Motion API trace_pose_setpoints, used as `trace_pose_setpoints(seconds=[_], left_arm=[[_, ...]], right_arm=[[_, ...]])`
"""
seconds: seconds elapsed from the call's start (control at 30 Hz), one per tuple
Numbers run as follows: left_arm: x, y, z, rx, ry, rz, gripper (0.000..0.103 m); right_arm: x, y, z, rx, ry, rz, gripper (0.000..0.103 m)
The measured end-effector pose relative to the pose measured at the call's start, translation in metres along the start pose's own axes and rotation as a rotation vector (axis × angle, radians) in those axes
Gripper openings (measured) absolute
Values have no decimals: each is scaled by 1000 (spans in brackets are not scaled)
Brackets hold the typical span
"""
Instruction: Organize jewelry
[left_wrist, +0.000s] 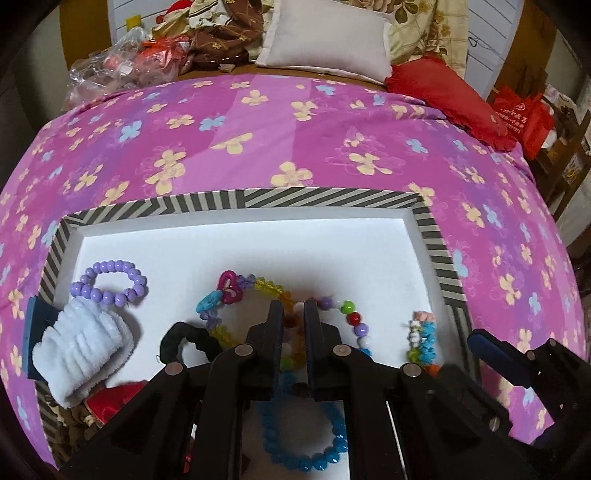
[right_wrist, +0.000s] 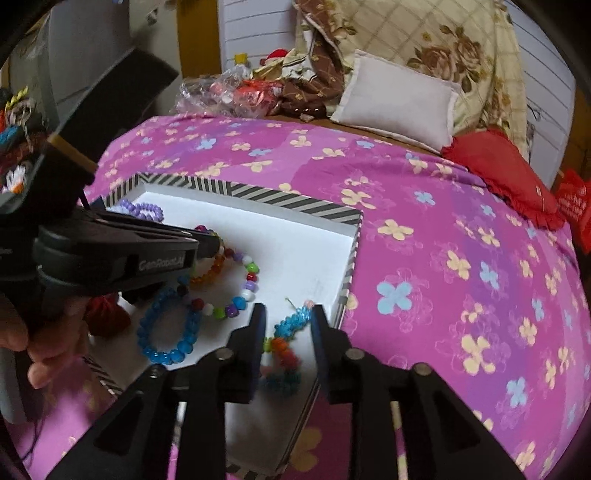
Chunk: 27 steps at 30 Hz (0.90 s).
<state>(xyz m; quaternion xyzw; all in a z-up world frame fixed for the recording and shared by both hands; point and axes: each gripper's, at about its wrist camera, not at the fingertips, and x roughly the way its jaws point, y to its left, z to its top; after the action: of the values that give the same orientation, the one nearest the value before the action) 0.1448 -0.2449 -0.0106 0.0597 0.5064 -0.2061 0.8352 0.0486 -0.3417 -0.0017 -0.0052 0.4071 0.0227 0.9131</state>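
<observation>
A white tray with a striped rim (left_wrist: 236, 199) lies on the pink flowered bed. It holds a purple bead bracelet (left_wrist: 110, 282), a white scrunchie (left_wrist: 79, 347), a black hair tie (left_wrist: 184, 338), a yellow-green crystal bracelet with a pink heart (left_wrist: 231, 288), a multicolour bead bracelet (left_wrist: 352, 319), a blue bead bracelet (left_wrist: 306, 448) and a blue charm bracelet (left_wrist: 423, 338). My left gripper (left_wrist: 294, 308) is nearly shut on an orange bead bracelet (right_wrist: 210, 275). My right gripper (right_wrist: 288, 314) is open over the blue charm bracelet (right_wrist: 291, 321) at the tray's right rim (right_wrist: 352, 254).
Pillows (left_wrist: 325, 48), a red cushion (left_wrist: 443, 96) and a pile of clothes and plastic bags (left_wrist: 177, 48) lie at the head of the bed. A red bag (left_wrist: 524, 118) stands to the right. A red item (left_wrist: 110, 400) sits at the tray's near left.
</observation>
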Motion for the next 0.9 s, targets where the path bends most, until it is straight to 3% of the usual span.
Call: trace_pose_setpoints(seconds=[0.13, 0.3, 0.47, 0.9], left_arm=[[-14, -2, -6, 32, -24, 18, 29], [-39, 5, -21, 9, -54, 46, 29], [-70, 14, -47, 11, -104, 95, 29], [-141, 37, -118, -52, -242, 149, 29]], right_arm=[[-17, -1, -8, 37, -26, 18, 42], [-41, 9, -18, 47, -62, 9, 62], [-65, 22, -30, 83, -107, -19, 71], [-103, 54, -55, 186, -166, -58, 74]])
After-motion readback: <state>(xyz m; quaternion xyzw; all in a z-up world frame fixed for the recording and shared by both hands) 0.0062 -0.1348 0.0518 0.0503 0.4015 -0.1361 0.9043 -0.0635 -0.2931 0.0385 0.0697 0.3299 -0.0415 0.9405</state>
